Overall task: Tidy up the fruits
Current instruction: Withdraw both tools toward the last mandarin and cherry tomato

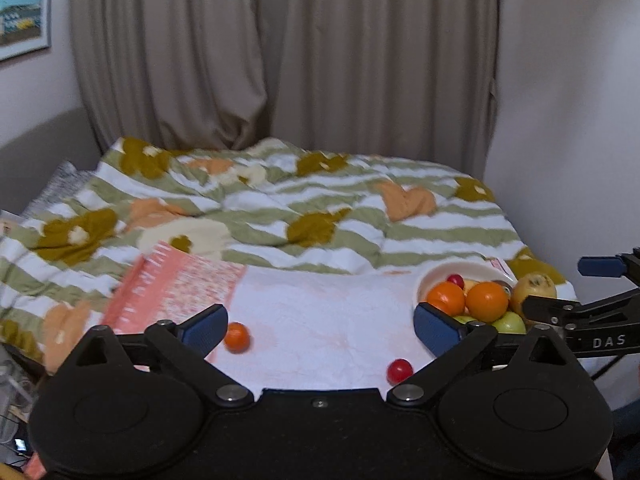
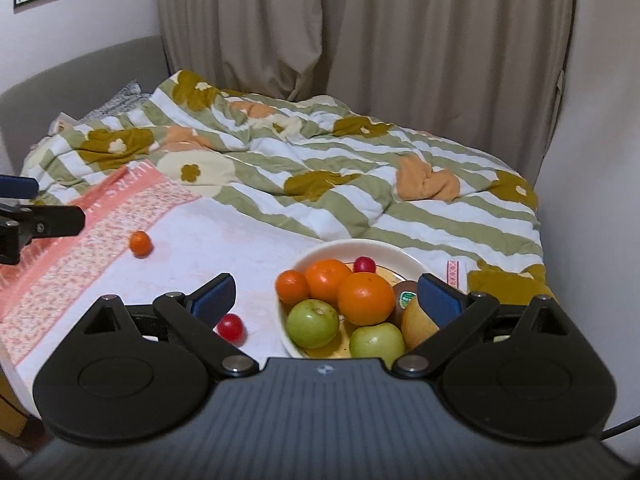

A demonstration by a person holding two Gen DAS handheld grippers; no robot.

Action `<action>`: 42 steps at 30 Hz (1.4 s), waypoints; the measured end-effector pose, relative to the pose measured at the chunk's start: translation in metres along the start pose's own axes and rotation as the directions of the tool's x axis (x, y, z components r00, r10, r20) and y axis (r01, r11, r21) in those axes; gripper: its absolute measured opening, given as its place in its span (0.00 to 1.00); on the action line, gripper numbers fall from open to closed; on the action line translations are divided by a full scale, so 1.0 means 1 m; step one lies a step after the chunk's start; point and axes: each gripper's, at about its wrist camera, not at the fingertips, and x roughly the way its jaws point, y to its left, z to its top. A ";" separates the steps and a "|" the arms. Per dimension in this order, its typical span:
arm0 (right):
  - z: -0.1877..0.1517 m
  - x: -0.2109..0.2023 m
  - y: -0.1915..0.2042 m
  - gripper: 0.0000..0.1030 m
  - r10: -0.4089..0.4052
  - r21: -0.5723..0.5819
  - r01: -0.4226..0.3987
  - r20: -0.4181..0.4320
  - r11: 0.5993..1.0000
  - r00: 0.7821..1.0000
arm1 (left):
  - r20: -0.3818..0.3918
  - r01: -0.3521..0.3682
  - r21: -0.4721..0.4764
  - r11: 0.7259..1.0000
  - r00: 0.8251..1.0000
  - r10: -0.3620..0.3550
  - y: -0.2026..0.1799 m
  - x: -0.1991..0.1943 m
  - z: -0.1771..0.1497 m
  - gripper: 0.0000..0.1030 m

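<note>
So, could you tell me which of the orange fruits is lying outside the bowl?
The small orange fruit alone on the white towel, near its pink border; the other three sit in the bowl.

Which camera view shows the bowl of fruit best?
The right wrist view: the bowl lies almost whole and near, with the fruits easy to tell apart. In the left wrist view the bowl sits at the right, partly hidden by a finger pad and the other gripper.

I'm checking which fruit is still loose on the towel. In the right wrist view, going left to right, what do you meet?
Left gripper at the edge → small orange fruit → small red fruit → bowl of fruit.
</note>
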 end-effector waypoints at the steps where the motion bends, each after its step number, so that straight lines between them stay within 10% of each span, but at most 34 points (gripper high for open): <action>1: 0.001 -0.002 0.001 1.00 0.008 0.004 -0.008 -0.004 1.000 1.000 | 0.007 -0.014 0.003 1.000 1.000 0.014 0.002 -0.005 0.000 1.00; 15: -0.003 0.013 0.037 1.00 0.022 0.113 -0.016 -0.055 0.993 0.998 | 0.012 -0.092 0.063 0.994 0.996 0.092 0.073 0.010 0.001 1.00; 29: -0.006 0.061 0.081 1.00 -0.098 0.289 0.128 -0.114 0.949 0.989 | -0.100 0.077 0.194 0.978 0.993 -0.058 0.127 0.094 0.008 1.00; 42: -0.025 0.121 0.091 1.00 -0.176 0.359 0.265 -0.263 0.895 0.949 | -0.316 0.277 0.234 0.932 0.928 -0.197 0.131 0.188 -0.009 0.79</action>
